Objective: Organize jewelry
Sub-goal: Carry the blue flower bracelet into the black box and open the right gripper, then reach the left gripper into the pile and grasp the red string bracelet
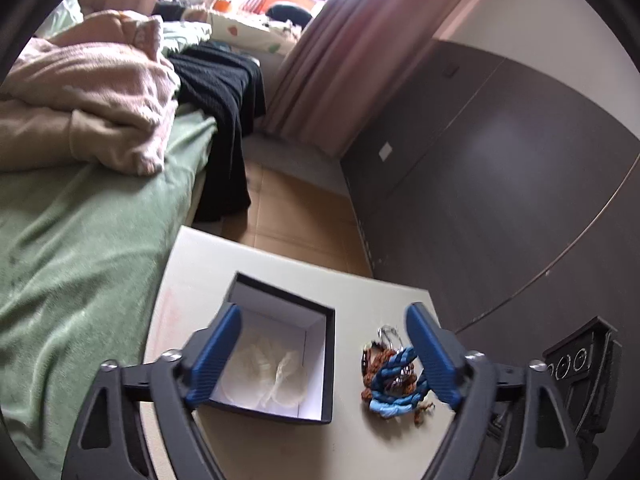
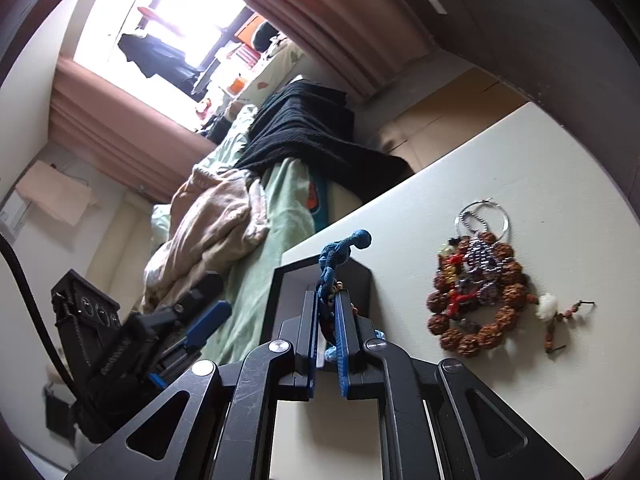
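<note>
A black box with a white inside (image 1: 316, 328) stands open on the white table (image 1: 192, 264), with pale tissue in it. My left gripper (image 1: 324, 320) is open above the box and a jewelry pile (image 1: 394, 376). The pile holds a blue braided cord bracelet (image 1: 394, 384), brown beads and silver hoops. In the right wrist view my right gripper (image 2: 326, 300) is shut on a blue braided cord bracelet (image 2: 340, 248), held at the box's rim (image 2: 280, 276). A brown bead bracelet with silver hoops and red bits (image 2: 476, 292) lies on the table to its right.
A bed with a green sheet (image 1: 80, 240), a pink blanket (image 1: 92, 100) and a black cloth (image 1: 224, 92) runs along the table's left side. A dark wardrobe (image 1: 500, 180) stands to the right. The other gripper's body (image 2: 120, 328) shows at the left of the right wrist view.
</note>
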Action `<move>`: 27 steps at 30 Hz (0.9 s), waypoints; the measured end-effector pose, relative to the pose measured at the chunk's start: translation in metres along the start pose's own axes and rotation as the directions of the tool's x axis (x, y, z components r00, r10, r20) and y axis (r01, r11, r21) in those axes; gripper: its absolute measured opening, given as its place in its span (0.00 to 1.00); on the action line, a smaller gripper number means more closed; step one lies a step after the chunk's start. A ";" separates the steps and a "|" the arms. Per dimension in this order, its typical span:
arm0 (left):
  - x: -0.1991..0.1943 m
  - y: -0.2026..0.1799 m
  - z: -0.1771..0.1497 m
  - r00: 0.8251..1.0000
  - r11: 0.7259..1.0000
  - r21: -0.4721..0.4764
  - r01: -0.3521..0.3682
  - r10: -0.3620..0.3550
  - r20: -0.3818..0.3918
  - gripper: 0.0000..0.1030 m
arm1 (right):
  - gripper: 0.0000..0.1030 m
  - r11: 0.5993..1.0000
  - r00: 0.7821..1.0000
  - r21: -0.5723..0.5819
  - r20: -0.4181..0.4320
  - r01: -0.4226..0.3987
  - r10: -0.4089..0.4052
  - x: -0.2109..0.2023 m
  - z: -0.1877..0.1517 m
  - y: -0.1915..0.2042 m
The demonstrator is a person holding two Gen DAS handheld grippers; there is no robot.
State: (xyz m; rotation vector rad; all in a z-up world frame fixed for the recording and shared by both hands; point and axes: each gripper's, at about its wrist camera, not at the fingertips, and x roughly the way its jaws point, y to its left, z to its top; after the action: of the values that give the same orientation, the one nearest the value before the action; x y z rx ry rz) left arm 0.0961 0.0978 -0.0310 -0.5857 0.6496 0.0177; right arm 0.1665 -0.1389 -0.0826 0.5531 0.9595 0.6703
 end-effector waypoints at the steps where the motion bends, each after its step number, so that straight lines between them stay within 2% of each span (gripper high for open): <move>1: -0.003 0.002 0.001 1.000 1.000 -0.003 -0.004 0.004 0.017 0.90 | 0.10 1.000 1.000 -0.010 -0.002 -0.006 0.006 0.001 -0.001 0.003; 8: -0.011 0.027 0.008 0.998 0.996 -0.081 -0.045 0.048 0.034 0.90 | 0.10 0.996 0.997 -0.052 -0.012 -0.075 0.074 0.014 -0.007 0.022; 12: -0.014 0.033 0.009 0.997 0.994 -0.097 -0.054 0.058 0.041 0.90 | 0.10 0.987 0.987 -0.051 -0.057 -0.155 0.153 0.039 -0.007 0.036; 13: -0.013 0.032 0.008 0.998 0.994 -0.095 -0.055 0.059 0.038 0.90 | 0.13 0.987 0.987 -0.054 -0.069 -0.152 0.148 0.044 -0.008 0.039; 14: -0.014 0.031 0.008 0.998 0.994 -0.090 -0.056 0.060 0.033 0.90 | 0.32 0.990 0.988 -0.058 -0.097 -0.126 0.120 0.052 -0.009 0.040; 16: -0.014 0.028 0.005 0.998 0.996 -0.074 -0.056 0.058 0.025 0.90 | 0.62 0.999 0.991 -0.039 -0.132 -0.034 0.029 0.063 -0.011 0.034; 19: -0.016 0.019 0.003 0.998 0.998 -0.041 -0.052 0.053 0.027 0.90 | 0.62 0.997 0.994 -0.029 -0.080 0.069 -0.071 0.053 -0.010 0.023; 22: -0.018 0.007 -0.001 0.997 0.998 0.003 -0.064 0.064 0.038 0.90 | 0.62 0.998 0.997 -0.017 -0.050 0.057 -0.058 0.032 -0.004 0.016; 27: -0.015 -0.007 -0.011 0.999 0.998 0.036 -0.047 0.046 0.021 0.90 | 0.62 0.991 0.991 0.005 -0.001 0.136 -0.136 -0.005 -0.003 -0.001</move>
State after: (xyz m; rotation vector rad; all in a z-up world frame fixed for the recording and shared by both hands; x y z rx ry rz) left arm 0.0787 0.0889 -0.0259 -0.5348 0.6426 0.0548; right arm 0.1622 -0.1431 -0.0815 0.4872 0.9908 0.5462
